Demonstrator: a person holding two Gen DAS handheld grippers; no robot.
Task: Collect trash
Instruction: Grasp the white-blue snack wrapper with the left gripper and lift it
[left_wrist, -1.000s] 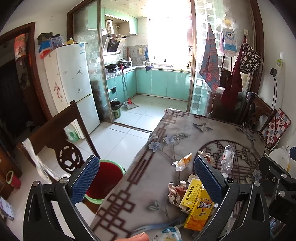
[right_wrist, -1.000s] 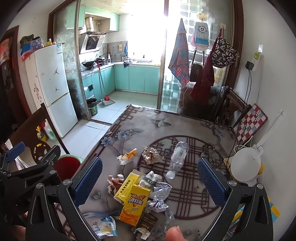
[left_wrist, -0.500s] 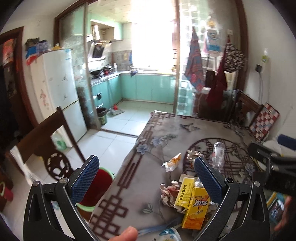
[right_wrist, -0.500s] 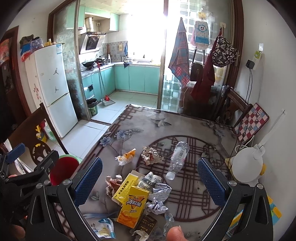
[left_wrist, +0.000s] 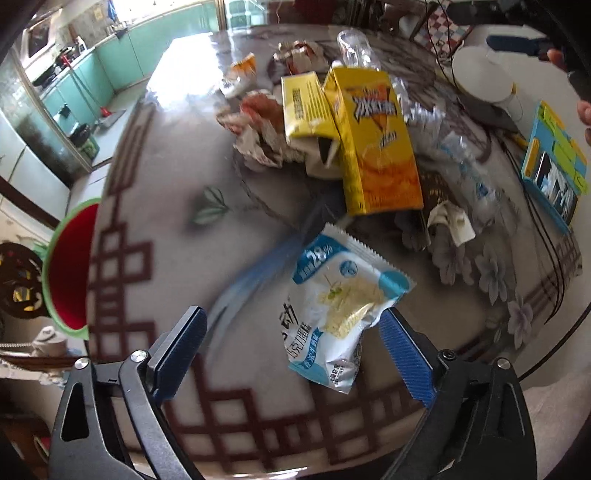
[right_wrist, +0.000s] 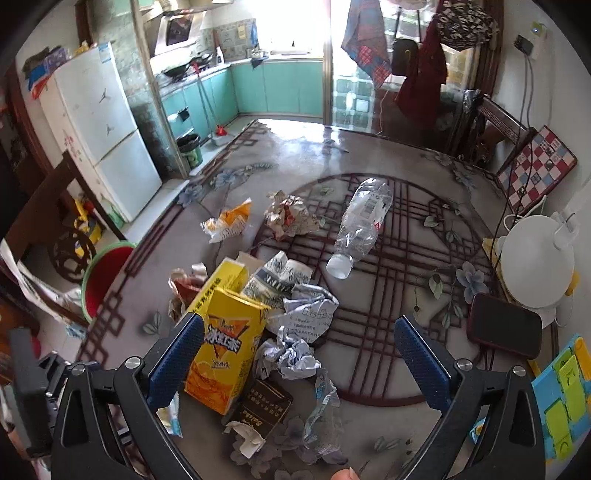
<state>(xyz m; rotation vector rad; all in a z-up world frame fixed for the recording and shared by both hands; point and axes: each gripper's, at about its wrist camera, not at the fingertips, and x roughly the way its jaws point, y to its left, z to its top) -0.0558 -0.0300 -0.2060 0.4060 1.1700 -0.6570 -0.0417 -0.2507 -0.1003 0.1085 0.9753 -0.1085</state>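
While the left gripper points steeply down at the table, its jaws are closing but still spread, with the blue-white wrapper lying flat between them, untouched. Right gripper is spread wide above the yellow carton and crumpled paper, gripping nothing. A red bin stands beside the table edge.

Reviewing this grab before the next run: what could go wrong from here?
1. The left gripper is closing around the snack wrapper, which lies flat on the table; the fingers may slide over it.
2. The right gripper is open over mixed trash; its left finger is close to the yellow carton and could knock it.
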